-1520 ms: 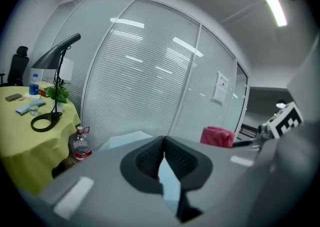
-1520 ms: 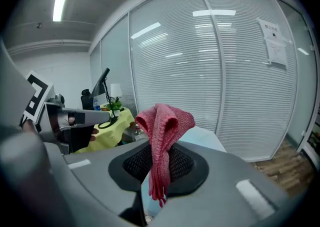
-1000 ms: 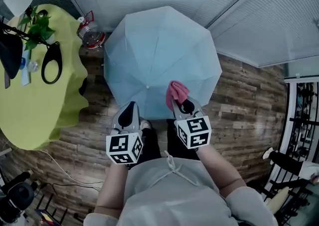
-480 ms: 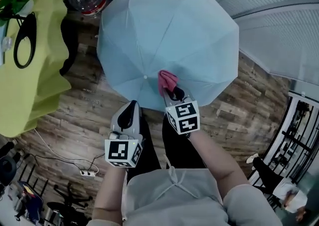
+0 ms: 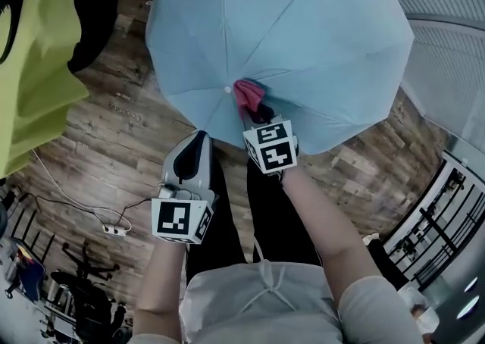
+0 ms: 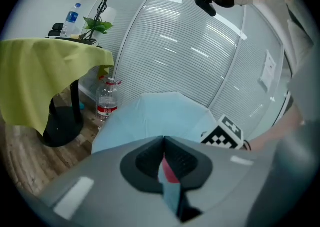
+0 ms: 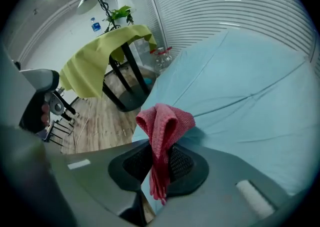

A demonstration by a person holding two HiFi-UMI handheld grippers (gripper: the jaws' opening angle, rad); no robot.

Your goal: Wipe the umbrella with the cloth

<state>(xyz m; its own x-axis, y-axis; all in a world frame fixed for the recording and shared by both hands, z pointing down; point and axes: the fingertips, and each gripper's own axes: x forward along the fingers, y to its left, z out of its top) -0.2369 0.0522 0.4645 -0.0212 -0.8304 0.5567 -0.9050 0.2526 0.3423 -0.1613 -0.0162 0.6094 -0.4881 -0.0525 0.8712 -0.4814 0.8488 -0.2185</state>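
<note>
The open light-blue umbrella [image 5: 303,24] stands on the wooden floor in front of me. My right gripper [image 5: 256,111] is shut on a bunched red cloth [image 5: 248,93], which rests against the umbrella's near panel, just right of a white rib tip [image 5: 227,89]. In the right gripper view the cloth [image 7: 165,123] sticks up from between the jaws of the right gripper [image 7: 160,153], with the umbrella [image 7: 240,86] behind it. My left gripper [image 5: 198,138] is held off the umbrella's near edge, shut and empty. In the left gripper view the left gripper [image 6: 163,143] points at the umbrella [image 6: 155,116].
A round table under a yellow-green cover [image 5: 34,54] stands to the left, with a water bottle [image 6: 106,102] on the floor beyond it. A power strip and cable [image 5: 114,229] lie on the floor at left. Blinds [image 5: 455,1] run behind the umbrella, and a metal rack [image 5: 432,221] is at right.
The view has closed in on the umbrella, which now fills the top. My right gripper has slid the cloth leftward along the near panel toward the rib tip. The left gripper stays shut.
</note>
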